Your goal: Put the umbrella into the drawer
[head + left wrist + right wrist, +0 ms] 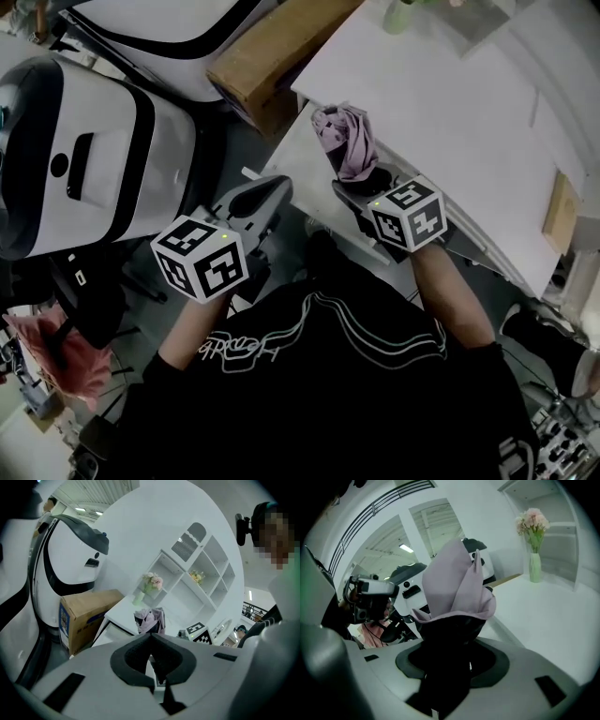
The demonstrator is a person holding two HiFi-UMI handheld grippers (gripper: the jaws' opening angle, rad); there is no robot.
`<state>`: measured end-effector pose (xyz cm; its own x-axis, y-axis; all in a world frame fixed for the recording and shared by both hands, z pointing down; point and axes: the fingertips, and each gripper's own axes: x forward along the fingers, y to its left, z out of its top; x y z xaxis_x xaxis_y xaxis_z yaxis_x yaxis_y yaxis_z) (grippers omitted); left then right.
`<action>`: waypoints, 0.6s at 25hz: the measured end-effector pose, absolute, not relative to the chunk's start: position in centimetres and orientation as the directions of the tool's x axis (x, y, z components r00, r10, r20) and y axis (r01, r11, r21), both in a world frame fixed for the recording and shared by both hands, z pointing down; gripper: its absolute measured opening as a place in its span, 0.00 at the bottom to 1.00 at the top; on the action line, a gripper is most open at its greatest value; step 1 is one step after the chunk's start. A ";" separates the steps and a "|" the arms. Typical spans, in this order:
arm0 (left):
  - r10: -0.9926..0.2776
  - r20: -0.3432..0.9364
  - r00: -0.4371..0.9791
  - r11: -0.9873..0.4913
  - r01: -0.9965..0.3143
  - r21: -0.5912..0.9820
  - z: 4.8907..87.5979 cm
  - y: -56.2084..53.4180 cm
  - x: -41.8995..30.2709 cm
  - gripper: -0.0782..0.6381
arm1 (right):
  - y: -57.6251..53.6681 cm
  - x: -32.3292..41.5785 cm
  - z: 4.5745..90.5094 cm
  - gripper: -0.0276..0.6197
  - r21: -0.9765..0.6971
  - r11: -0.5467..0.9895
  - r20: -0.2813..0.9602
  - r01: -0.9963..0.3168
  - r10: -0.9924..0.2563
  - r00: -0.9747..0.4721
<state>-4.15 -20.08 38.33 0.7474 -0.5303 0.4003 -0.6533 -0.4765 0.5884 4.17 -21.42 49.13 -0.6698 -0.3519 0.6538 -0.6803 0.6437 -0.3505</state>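
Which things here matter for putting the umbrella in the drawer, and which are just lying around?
For the job:
- umbrella
- right tongs, clamped on the umbrella
- drawer

Lying about:
- box
- flower vase
- white machine
- pink cloth
- shelves

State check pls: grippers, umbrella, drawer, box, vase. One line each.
umbrella: folded, clamped in the right gripper, not yet in the drawer
right gripper: shut on the umbrella
left gripper: jaws together, empty
drawer: looks pulled open
cardboard box: closed
vase of flowers: upright on the white desk
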 end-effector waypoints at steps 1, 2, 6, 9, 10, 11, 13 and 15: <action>-0.534 0.404 0.743 -0.467 -0.657 0.592 38.6 -20.3 -4.2 0.14 | -21.5 4.1 50.2 0.38 -0.350 0.648 0.668 -0.677 -0.334 -0.665; -0.536 0.409 0.738 -0.456 -0.661 0.596 39.0 -20.6 -4.6 0.14 | -21.6 3.7 51.3 0.38 -0.349 0.652 0.683 -0.673 -0.314 -0.659; -0.547 0.424 0.722 -0.421 -0.675 0.605 40.7 -21.9 -7.0 0.14 | -22.7 1.8 55.6 0.38 -0.318 0.670 0.740 -0.670 -0.266 -0.617; -0.551 0.434 0.713 -0.405 -0.683 0.608 41.4 -22.5 -7.1 0.14 | -23.2 2.0 58.1 0.38 -0.287 0.685 0.774 -0.670 -0.246 -0.584; -0.551 0.437 0.710 -0.399 -0.685 0.609 41.6 -22.6 -7.0 0.14 | -23.3 2.1 59.0 0.38 -0.286 0.685 0.785 -0.670 -0.234 -0.574; -0.552 0.441 0.708 -0.394 -0.687 0.610 41.8 -22.7 -6.9 0.14 | -23.3 2.3 60.0 0.38 -0.286 0.685 0.796 -0.670 -0.220 -0.564; -0.553 0.451 0.701 -0.382 -0.694 0.610 42.2 -22.8 -7.0 0.14 | -23.3 2.5 62.3 0.38 -0.282 0.686 0.822 -0.670 -0.187 -0.538; -0.553 0.463 0.693 -0.369 -0.702 0.609 42.9 -23.0 -7.2 0.14 | -23.3 2.7 64.6 0.38 -0.269 0.690 0.850 -0.672 -0.159 -0.503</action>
<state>-7.24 -22.98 42.90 0.6927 -0.5529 0.4630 -0.7018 -0.3689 0.6095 2.67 -23.26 64.62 -0.5031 -0.1585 0.8496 -0.6721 0.6897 -0.2693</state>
